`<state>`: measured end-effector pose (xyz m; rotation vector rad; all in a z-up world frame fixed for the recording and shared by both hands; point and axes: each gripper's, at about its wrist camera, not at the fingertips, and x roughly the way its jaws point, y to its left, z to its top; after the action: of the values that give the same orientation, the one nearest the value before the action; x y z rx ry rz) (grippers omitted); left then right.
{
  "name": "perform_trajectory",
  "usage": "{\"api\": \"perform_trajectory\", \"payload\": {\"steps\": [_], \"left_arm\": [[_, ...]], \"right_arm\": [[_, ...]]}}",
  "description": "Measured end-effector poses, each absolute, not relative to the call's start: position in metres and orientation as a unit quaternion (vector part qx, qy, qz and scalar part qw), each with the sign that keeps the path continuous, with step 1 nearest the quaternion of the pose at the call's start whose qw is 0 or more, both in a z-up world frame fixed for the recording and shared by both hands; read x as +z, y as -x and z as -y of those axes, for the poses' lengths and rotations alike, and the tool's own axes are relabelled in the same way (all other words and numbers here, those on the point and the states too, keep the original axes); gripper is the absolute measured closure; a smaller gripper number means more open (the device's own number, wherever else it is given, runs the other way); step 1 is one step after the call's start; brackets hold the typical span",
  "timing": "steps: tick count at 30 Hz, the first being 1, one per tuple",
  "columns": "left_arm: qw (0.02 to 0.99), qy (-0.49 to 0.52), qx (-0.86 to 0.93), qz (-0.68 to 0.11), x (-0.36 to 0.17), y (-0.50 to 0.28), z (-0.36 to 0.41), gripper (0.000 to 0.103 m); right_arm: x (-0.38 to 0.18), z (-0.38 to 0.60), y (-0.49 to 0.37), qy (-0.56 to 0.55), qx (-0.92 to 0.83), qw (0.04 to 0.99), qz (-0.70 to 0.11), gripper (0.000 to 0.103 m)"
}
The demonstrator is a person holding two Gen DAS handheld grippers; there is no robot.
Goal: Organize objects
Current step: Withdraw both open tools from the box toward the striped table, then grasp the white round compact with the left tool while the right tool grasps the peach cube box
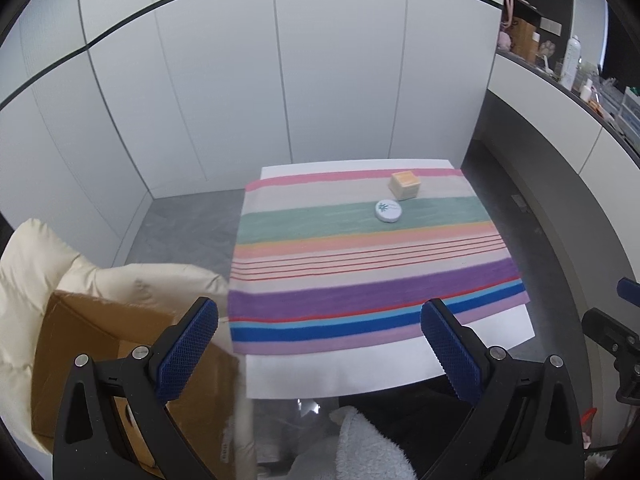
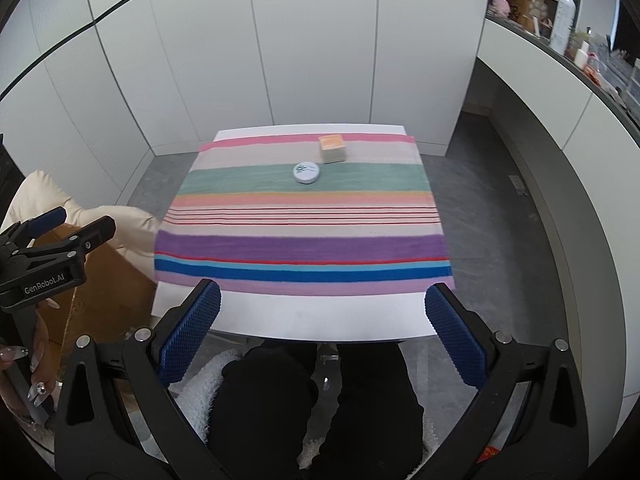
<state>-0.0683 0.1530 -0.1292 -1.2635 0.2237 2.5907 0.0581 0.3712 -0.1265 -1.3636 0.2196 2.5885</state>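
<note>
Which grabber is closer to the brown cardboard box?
The left. The left gripper hangs with open jaws right over the cardboard box beside the table. The right gripper, also open, is centred on the table's near edge, away from the box.

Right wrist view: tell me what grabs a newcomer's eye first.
The striped cloth covering most of the white table dominates the middle. Toward its far side sit a round white tin on the green stripe and a small tan box just behind it. Both grippers are open, hovering near the table's front edge.

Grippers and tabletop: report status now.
Left gripper open, empty. Right gripper open, empty. Round tin and small box apart on striped cloth, untouched. Path clear.
</note>
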Motion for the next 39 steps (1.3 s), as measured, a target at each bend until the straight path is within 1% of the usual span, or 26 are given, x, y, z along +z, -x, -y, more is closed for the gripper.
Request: {"api": "perform_trajectory", "payload": {"steps": [8,15,19,24,28,34,35,36,37,38,39], "left_arm": [[0.114,0.423,0.895,-0.086,-0.14,0.089,-0.177,0.001],[0.12,0.448,0.88,-0.105,-0.176,0.143,-0.22,0.001],[0.122,0.458,0.872,-0.122,-0.214,0.188,-0.25,0.001],[0.127,0.483,0.86,-0.105,-0.276,0.249,-0.279,0.001],[0.131,0.504,0.849,-0.09,-0.316,0.275,-0.297,0.001],[0.136,0.533,0.832,-0.074,-0.367,0.306,-0.32,0.001],[0.136,0.536,0.83,-0.068,-0.373,0.312,-0.324,0.001],[0.137,0.539,0.829,-0.062,-0.377,0.317,-0.328,0.001],[0.14,0.54,0.828,-0.053,-0.382,0.324,-0.333,0.001],[0.142,0.541,0.828,-0.048,-0.384,0.328,-0.337,0.001],[0.151,0.539,0.828,-0.041,-0.386,0.333,-0.343,0.001]], "right_arm": [[-0.14,-0.391,-0.04,0.458,0.879,0.109,-0.072,0.0],[-0.181,-0.416,0.032,0.474,0.872,0.106,-0.059,0.0],[-0.212,-0.434,0.092,0.475,0.872,0.107,-0.044,0.0],[-0.255,-0.455,0.177,0.478,0.872,0.101,-0.042,0.0],[-0.294,-0.466,0.247,0.487,0.868,0.09,-0.04,0.0],[-0.363,-0.469,0.335,0.515,0.852,0.098,-0.005,0.001],[-0.374,-0.47,0.345,0.519,0.849,0.101,-0.002,0.006],[-0.383,-0.472,0.353,0.522,0.848,0.096,-0.003,0.024],[-0.392,-0.476,0.358,0.528,0.845,0.085,-0.011,0.047],[-0.398,-0.481,0.358,0.532,0.842,0.083,-0.022,0.05],[-0.398,-0.488,0.354,0.522,0.848,0.09,-0.032,0.049]]}}
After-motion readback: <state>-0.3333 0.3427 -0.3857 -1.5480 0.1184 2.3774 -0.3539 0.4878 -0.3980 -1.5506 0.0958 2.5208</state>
